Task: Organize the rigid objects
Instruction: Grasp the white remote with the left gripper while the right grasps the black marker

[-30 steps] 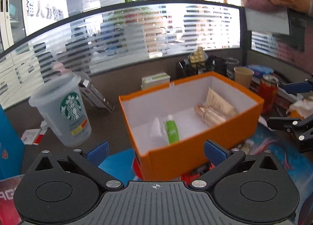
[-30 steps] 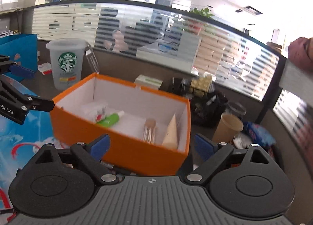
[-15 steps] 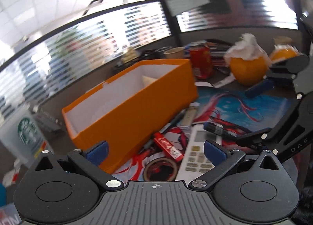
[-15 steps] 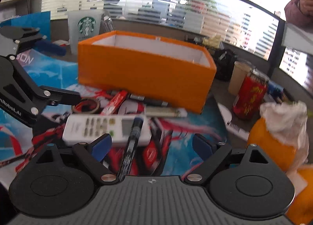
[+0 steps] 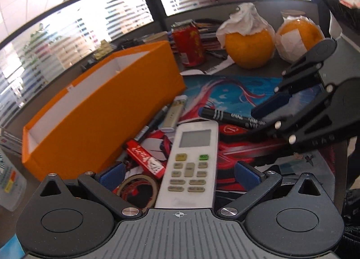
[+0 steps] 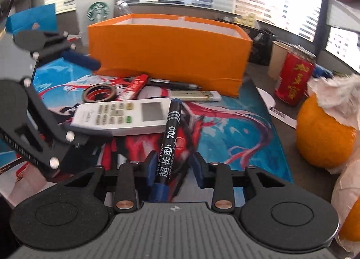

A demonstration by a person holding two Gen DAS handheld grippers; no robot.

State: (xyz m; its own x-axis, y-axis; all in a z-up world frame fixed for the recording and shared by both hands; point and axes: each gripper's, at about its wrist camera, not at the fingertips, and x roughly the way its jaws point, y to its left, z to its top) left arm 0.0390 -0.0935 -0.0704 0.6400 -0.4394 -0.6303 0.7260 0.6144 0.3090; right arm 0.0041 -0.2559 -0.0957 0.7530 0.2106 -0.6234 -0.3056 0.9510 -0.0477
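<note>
The right gripper (image 6: 173, 169) has its jaws closing around the tail of the black marker (image 6: 171, 128); the marker lies between the blue pads, close against the left one, and a gap on the other side suggests the grip is not yet firm. The marker's long axis runs nearly straight out along the gripper's pointing line, its capped far end propped on the top edge of the white remote control (image 6: 122, 116), so the pads meet the barrel across its width.

The left gripper (image 5: 178, 174) has its jaws wide, straddling the button end of the same remote (image 5: 191, 164) without touching it; the remote's length also runs away from these jaws.

Both things lie on the printed mat on the bench, just in front of the long wall of the orange box (image 6: 168, 49), with a tape roll (image 6: 100, 92), a lighter (image 6: 194, 96) and a pen beside them. The box is probably where the marker belongs, beyond its tip and slightly left.
</note>
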